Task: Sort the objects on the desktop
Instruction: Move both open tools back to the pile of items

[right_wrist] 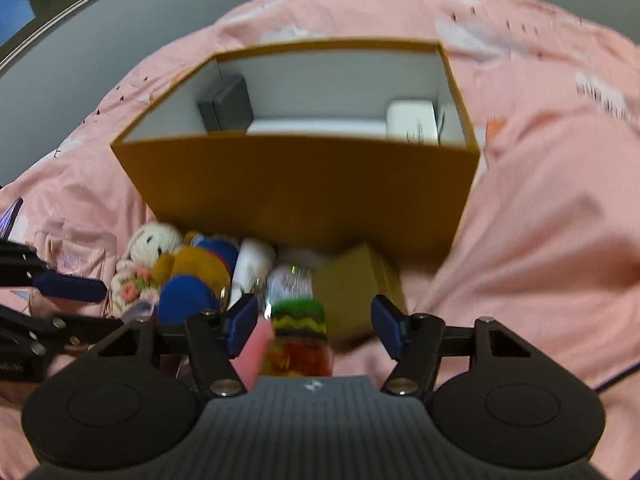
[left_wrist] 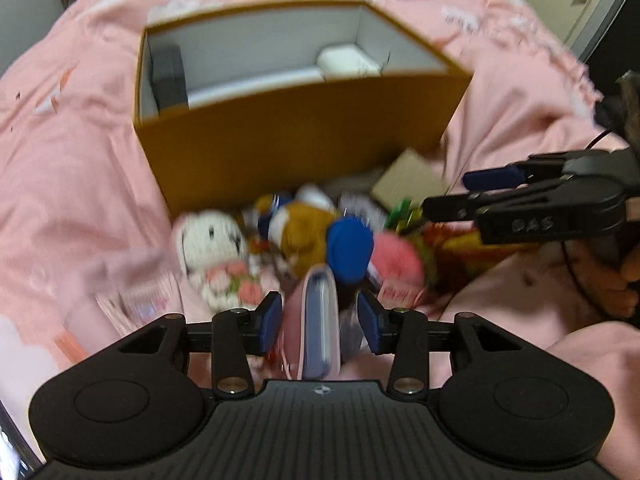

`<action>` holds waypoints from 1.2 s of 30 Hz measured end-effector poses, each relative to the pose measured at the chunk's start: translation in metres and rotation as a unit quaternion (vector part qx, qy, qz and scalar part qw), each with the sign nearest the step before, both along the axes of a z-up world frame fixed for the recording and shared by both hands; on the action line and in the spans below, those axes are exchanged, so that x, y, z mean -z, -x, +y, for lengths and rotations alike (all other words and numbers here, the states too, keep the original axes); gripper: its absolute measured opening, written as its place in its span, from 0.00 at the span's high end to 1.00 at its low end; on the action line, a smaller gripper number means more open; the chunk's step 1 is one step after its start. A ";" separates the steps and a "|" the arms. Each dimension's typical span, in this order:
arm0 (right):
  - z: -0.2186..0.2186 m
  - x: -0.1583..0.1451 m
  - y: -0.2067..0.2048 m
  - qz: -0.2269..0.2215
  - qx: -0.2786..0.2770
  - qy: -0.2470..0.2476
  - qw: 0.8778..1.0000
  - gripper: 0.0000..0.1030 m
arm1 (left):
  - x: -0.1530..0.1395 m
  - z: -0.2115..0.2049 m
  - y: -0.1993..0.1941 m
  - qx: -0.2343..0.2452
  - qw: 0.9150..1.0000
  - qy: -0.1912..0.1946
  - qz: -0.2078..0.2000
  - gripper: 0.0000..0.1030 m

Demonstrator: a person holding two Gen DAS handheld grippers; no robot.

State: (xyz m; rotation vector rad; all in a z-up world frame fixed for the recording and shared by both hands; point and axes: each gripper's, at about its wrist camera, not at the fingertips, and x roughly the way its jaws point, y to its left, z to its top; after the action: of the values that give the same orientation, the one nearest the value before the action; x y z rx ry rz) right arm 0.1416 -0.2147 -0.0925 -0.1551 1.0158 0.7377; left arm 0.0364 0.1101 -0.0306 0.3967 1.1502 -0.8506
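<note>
An open mustard box point(left_wrist: 304, 136) point(right_wrist: 296, 192) with a white inside stands on pink bedding. It holds a dark grey case point(left_wrist: 170, 78) and a white item point(left_wrist: 346, 62). In front of the box lies a pile: a white bunny plush point(left_wrist: 212, 240) point(right_wrist: 154, 244), a brown plush point(left_wrist: 300, 236), a blue round piece point(left_wrist: 350, 248) and a pink fluffy thing point(left_wrist: 396, 258). My left gripper point(left_wrist: 320, 318) is open astride a pink and blue case point(left_wrist: 318, 344), with gaps at both pads. My right gripper point(right_wrist: 314, 322) is open over a green, yellow and red item point(right_wrist: 298, 336).
A small tan carton point(left_wrist: 408, 180) point(right_wrist: 356, 284) and a white tube point(right_wrist: 254, 264) lie against the box's front wall. Rumpled pink bedding point(left_wrist: 80, 140) rises on both sides. The right gripper point(left_wrist: 446, 192) reaches in from the right of the left wrist view. A grey wall is at far left.
</note>
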 end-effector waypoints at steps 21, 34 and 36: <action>0.035 0.018 0.043 0.066 -0.121 -0.017 0.990 0.53 | 0.002 0.021 0.002 0.012 1.000 -0.001 -0.001 0.67; 0.059 0.002 0.019 0.166 -0.098 -0.096 0.977 0.37 | -0.055 0.075 -0.027 -0.070 0.993 -0.031 -0.092 0.48; 0.067 0.001 0.022 0.163 -0.112 -0.090 0.976 0.32 | -0.055 0.082 -0.027 -0.070 0.994 -0.037 -0.075 0.47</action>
State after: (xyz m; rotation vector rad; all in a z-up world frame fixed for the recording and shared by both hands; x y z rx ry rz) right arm 0.1192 -0.1478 -0.0933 0.0116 1.2490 1.0826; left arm 0.0634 0.1917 0.0240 0.4274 1.0588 -0.6465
